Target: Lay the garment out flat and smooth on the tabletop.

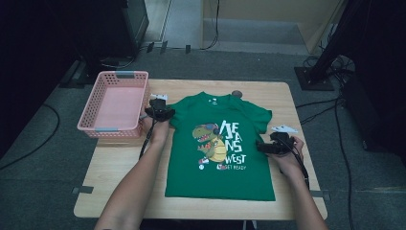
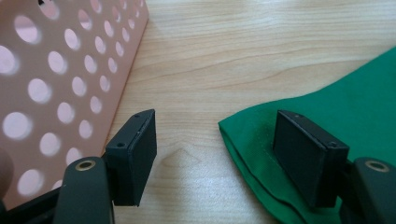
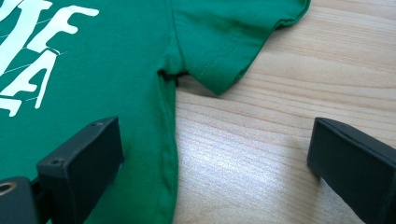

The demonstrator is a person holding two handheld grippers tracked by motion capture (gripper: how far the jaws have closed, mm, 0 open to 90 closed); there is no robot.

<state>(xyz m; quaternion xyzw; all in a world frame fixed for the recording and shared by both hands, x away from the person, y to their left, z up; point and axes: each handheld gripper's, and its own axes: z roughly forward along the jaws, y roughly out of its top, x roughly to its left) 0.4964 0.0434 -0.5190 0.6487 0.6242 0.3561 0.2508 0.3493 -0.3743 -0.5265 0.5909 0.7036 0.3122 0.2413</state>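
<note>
green dinosaur t-shirt point(image 1: 220, 148) lies flat, print up, mid-table beside the pink basket point(image 1: 115, 103). my left gripper point(image 2: 215, 154) gapes around the sleeve hem, gripping nothing; my right gripper point(image 3: 215, 163) stands wide over the side seam, likely set for a fold.

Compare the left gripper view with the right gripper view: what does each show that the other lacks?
Left gripper view alone: the pink basket wall with round holes, and the left gripper open over a sleeve hem. Right gripper view alone: the white print, the other sleeve, and the right gripper open astride the shirt's side seam. Both: green shirt and wooden table.
</note>
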